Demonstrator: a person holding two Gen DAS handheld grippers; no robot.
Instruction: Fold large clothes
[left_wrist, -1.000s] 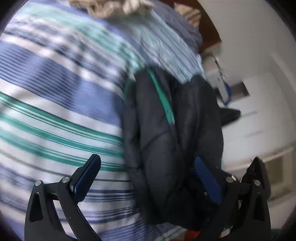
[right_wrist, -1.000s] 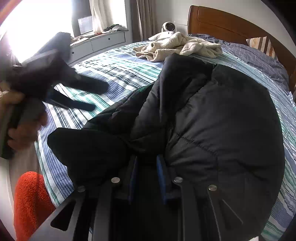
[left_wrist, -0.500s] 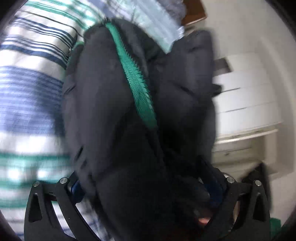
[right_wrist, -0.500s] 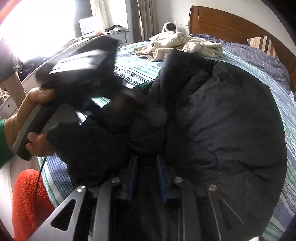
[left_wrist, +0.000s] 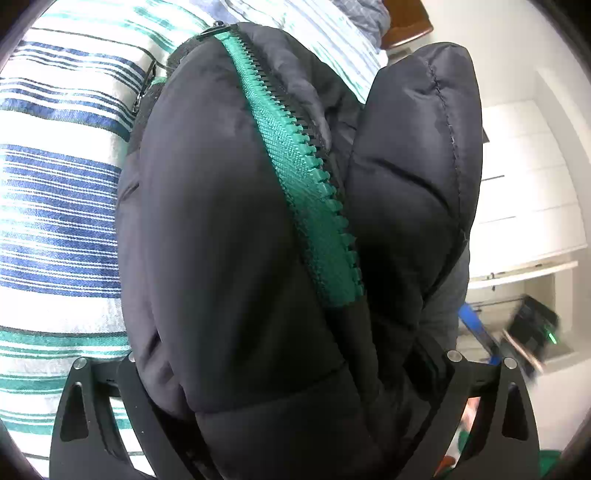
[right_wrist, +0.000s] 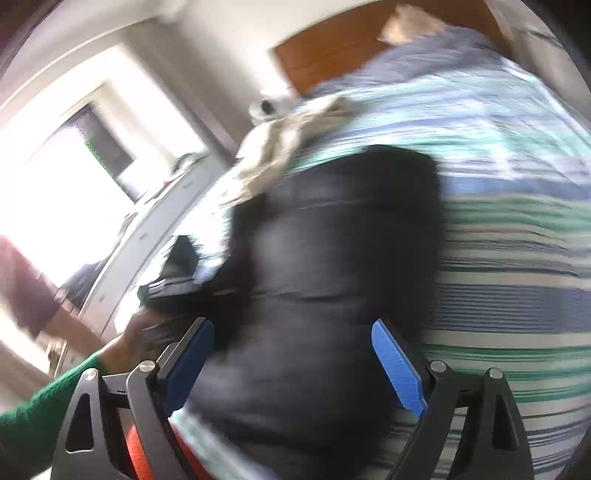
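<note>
A black puffer jacket (left_wrist: 229, 229) with a green zipper (left_wrist: 314, 195) lies bunched on the striped bed. In the left wrist view it fills the frame and sits between my left gripper's (left_wrist: 291, 373) spread arms; the fingertips are hidden in the fabric. In the blurred right wrist view the jacket (right_wrist: 340, 258) lies ahead of my right gripper (right_wrist: 295, 354), whose blue pads (right_wrist: 397, 365) stand wide apart and hold nothing. The other hand-held gripper (right_wrist: 173, 280) and a green-sleeved arm show at left.
Striped blue, green and white bedding (left_wrist: 55, 206) covers the bed (right_wrist: 517, 258). A beige towel (right_wrist: 288, 147) lies near the wooden headboard (right_wrist: 332, 48). White cabinets (left_wrist: 524, 184) stand to the right in the left wrist view. A bright window (right_wrist: 74, 166) is at left.
My right gripper let go of the jacket, opened wide and swung quickly. My left gripper pushed further into the jacket, which now fills its view.
</note>
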